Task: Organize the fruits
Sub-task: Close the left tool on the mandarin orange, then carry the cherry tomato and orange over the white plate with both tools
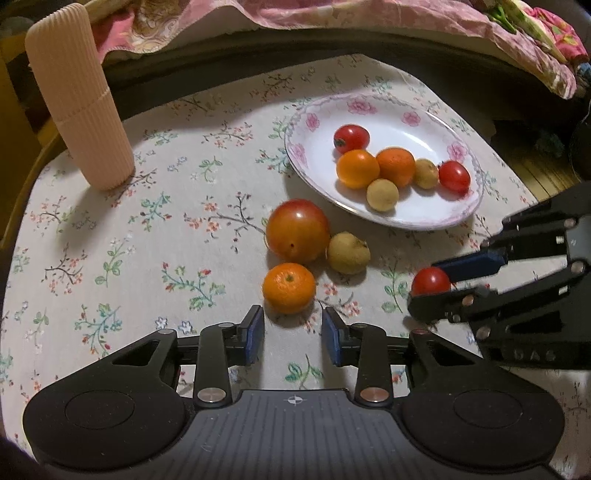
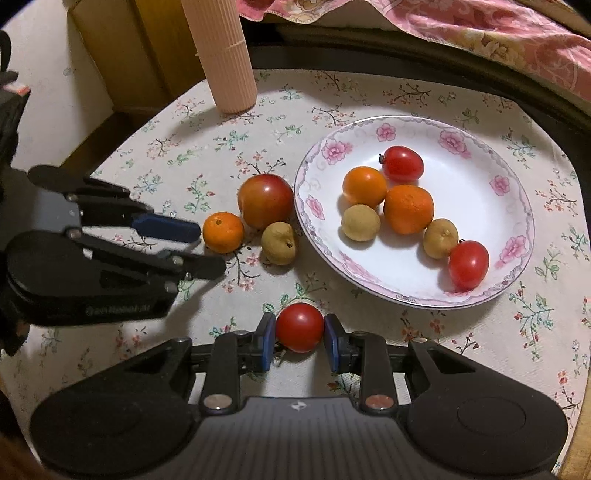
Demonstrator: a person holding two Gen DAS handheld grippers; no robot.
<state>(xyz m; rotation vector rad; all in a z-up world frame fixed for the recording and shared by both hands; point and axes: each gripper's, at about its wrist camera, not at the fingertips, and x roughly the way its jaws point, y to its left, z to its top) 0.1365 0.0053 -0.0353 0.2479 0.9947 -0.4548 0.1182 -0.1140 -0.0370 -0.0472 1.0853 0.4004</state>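
Note:
A white plate with pink flowers (image 1: 317, 147) (image 2: 465, 173) holds several fruits: red cherry tomatoes, small oranges and tan longans. On the floral cloth beside it lie a large tomato (image 1: 297, 229) (image 2: 265, 201), a small orange (image 1: 289, 288) (image 2: 223, 232) and a tan longan (image 1: 348, 252) (image 2: 279, 243). My left gripper (image 1: 293, 334) (image 2: 211, 250) is open, its fingers just short of the small orange. My right gripper (image 2: 299, 332) (image 1: 432, 286) is shut on a red cherry tomato (image 2: 299, 327) (image 1: 430, 281), low over the cloth in front of the plate.
A tall ribbed pink cylinder (image 1: 79, 96) (image 2: 225, 55) stands at the table's far left. Pink fabric (image 1: 332, 14) hangs over a dark edge behind the table. A brown box (image 2: 122, 48) sits beyond the left edge. The two grippers are close together.

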